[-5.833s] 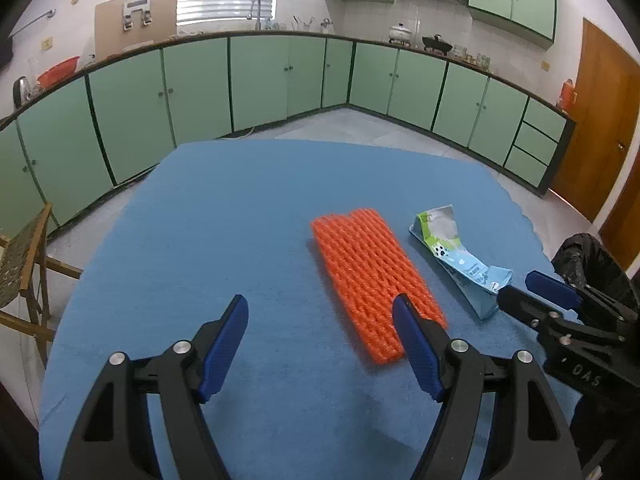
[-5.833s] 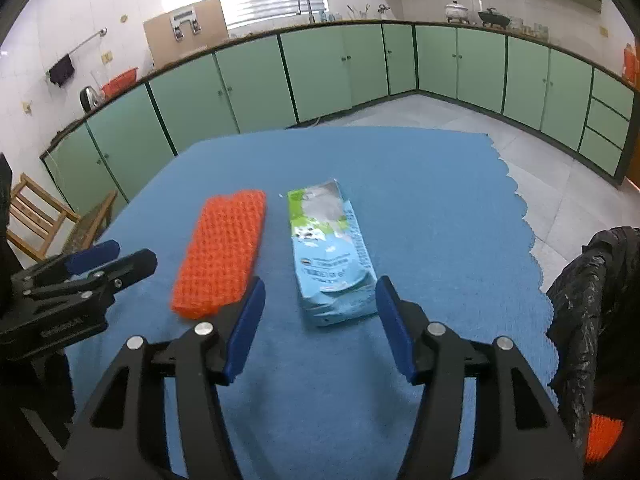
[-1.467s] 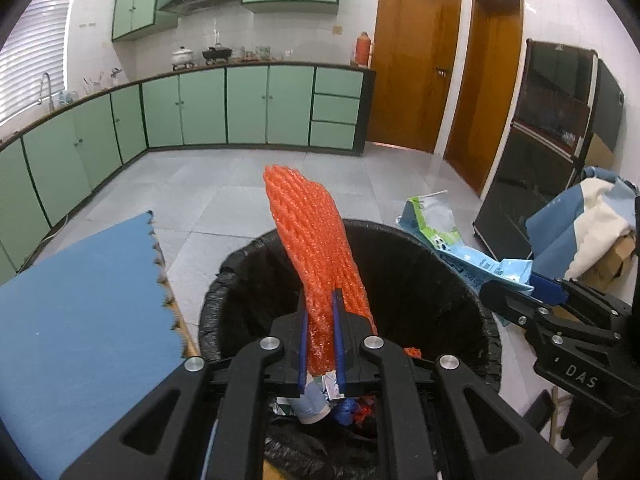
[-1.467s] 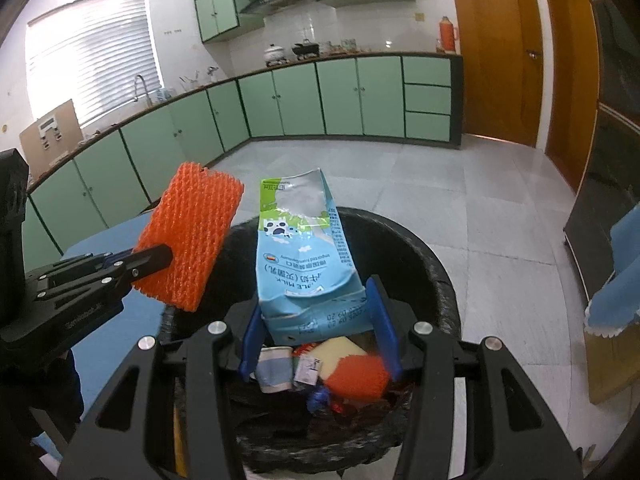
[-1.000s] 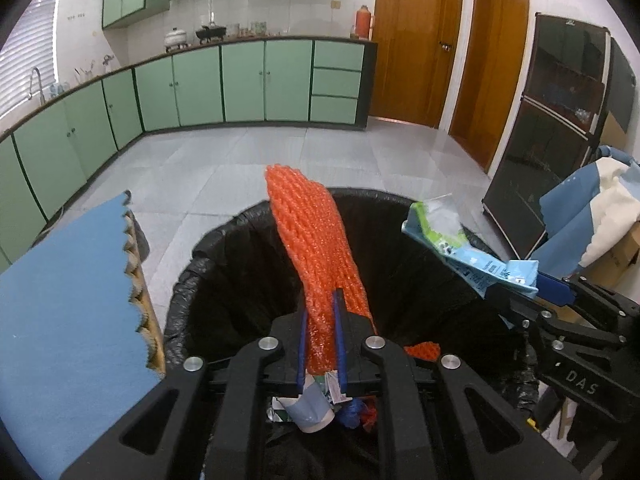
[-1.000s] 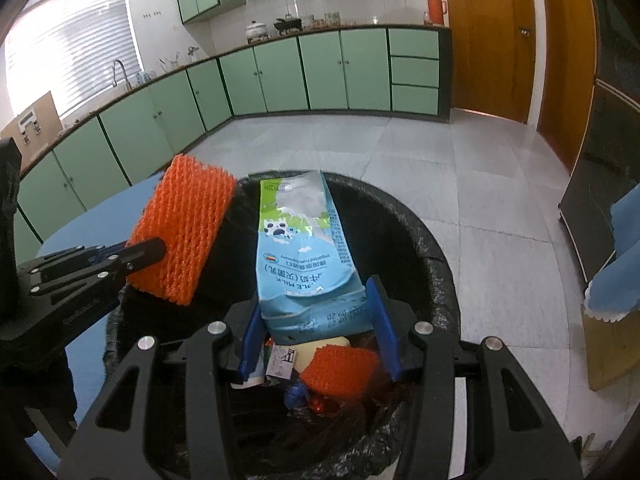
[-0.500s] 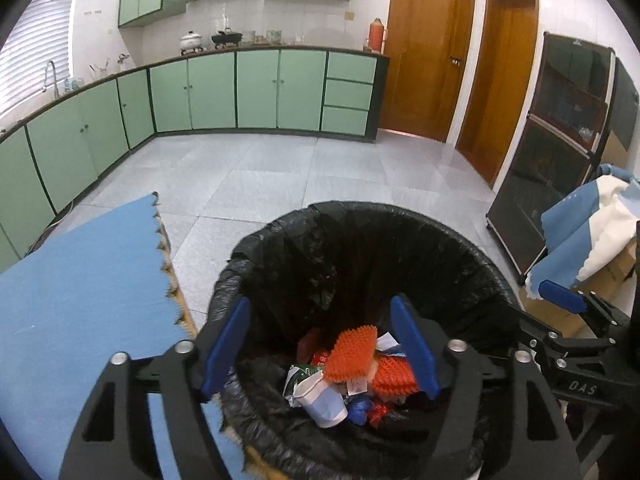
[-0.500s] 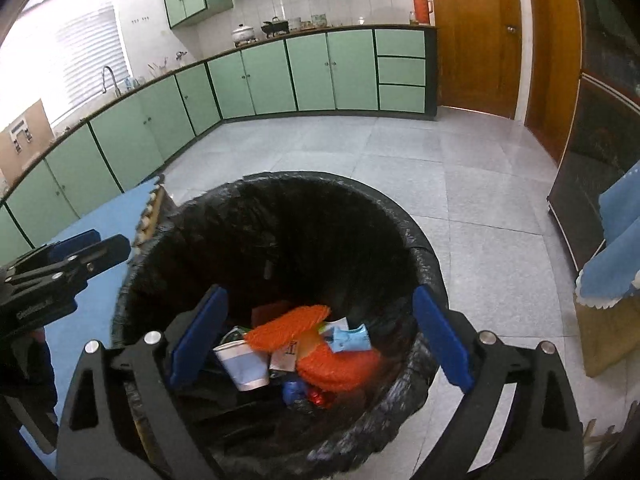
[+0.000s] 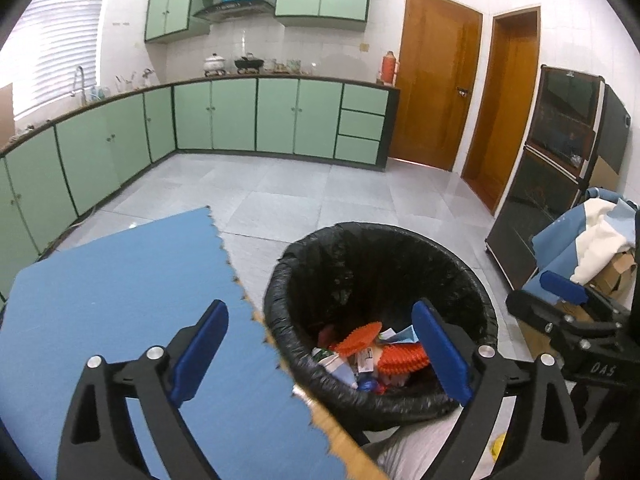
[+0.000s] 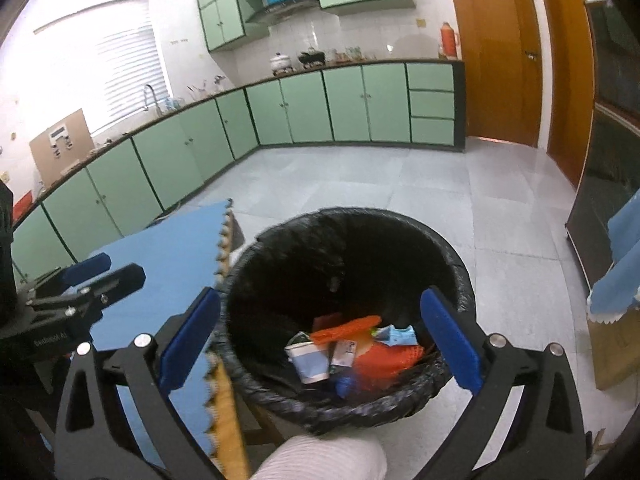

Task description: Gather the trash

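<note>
The black-lined trash bin [image 9: 380, 264] stands on the floor beside the blue-covered table [image 9: 120, 280]. Inside it lie an orange foam net [image 9: 400, 358], a light-blue milk carton [image 10: 400, 336] and several other scraps. My left gripper [image 9: 318, 312] hangs above the table edge and the bin. Its jaws are opening, with nothing between them. My right gripper [image 10: 320, 298] hovers over the bin [image 10: 340, 260], jaws also opening and empty. The orange net [image 10: 346, 330] lies far below the pads. One finger [image 9: 560, 286] of the right gripper shows at the left view's right edge.
Green cabinets [image 9: 240, 116] line the far walls across a grey tiled floor [image 9: 320, 184]. Two wooden doors [image 9: 436, 88] and a dark cabinet [image 9: 560, 140] stand to the right, with piled cloths [image 9: 592, 232] in front. A white-clad part of a person [image 10: 320, 460] sits below the bin.
Both grippers opened: the orange net and the milk carton dropped into the bin. Both hands then rose and drew back, and more of the table shows.
</note>
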Tool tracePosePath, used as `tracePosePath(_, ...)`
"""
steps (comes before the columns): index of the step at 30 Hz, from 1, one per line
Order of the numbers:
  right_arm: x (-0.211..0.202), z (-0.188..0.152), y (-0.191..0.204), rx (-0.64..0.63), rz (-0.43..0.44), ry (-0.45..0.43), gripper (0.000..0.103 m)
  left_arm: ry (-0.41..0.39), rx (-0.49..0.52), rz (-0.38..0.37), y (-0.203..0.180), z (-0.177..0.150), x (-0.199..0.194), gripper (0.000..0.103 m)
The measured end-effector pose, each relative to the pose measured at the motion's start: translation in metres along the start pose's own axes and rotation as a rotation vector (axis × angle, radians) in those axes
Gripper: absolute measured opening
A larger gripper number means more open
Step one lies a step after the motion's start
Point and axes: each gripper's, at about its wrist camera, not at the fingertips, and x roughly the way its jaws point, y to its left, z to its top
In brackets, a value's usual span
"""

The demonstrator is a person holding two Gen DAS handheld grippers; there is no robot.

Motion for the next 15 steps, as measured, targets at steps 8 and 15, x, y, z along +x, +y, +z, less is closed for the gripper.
tracePosePath(8, -0.042, 0.010, 0.033, -0.057, 0.024, -0.039, 0.098, -0.036, -0.039, 0.034, 0.015, -0.008, -0.054, 0.093)
tracePosePath(15, -0.070, 0.008, 0.053, -0.099, 0.044, -0.057, 0.098, -0.071, -0.048, 0.040, 0.018, -0.012, -0.085, 0.093)
